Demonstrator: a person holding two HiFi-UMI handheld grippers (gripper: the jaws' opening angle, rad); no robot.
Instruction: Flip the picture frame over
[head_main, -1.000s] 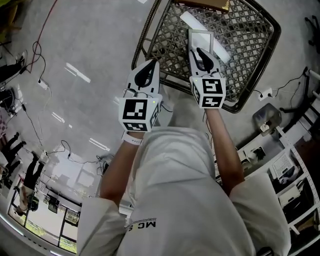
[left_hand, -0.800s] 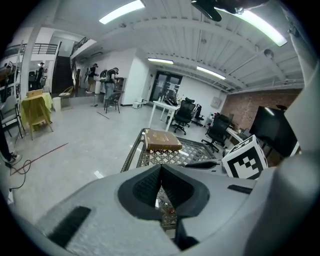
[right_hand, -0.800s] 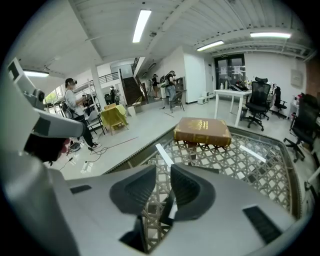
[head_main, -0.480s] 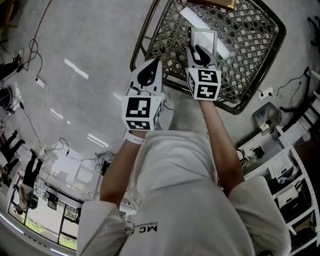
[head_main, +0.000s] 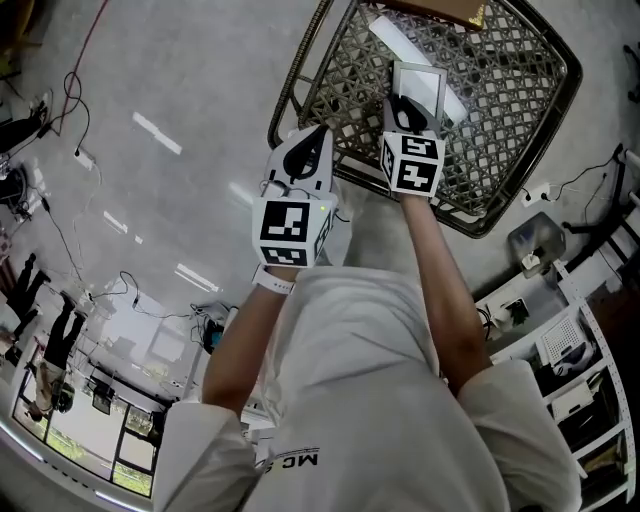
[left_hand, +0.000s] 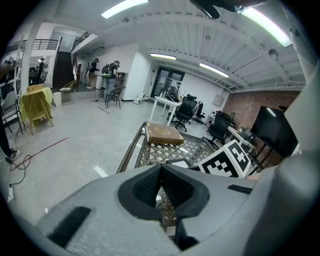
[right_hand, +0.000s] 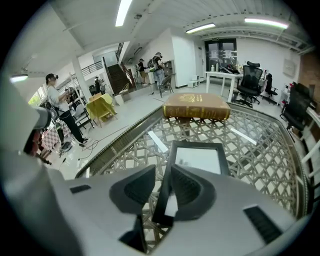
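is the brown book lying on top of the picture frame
No, the brown book lies farther back on the lattice table, apart from the picture frame.

Looks like an open-plan office-cum-lab workspace: polished concrete floor (head_main: 200, 60) crossed by loose cables (left_hand: 44, 148), long ceiling strip lights (right_hand: 122, 12), black office chairs (right_hand: 248, 75) at white desks (right_hand: 220, 74), a brick wall (left_hand: 240, 107), a dark staircase (left_hand: 63, 70) up to a mezzanine, white shelving (head_main: 585, 350) stacked with equipment.

Picture frame (head_main: 422, 82): near end hidden behind right gripper (head_main: 405, 104), jaws just opening round it. Book (head_main: 458, 8) cut by head view's top edge. Distant people (left_hand: 114, 75) too small
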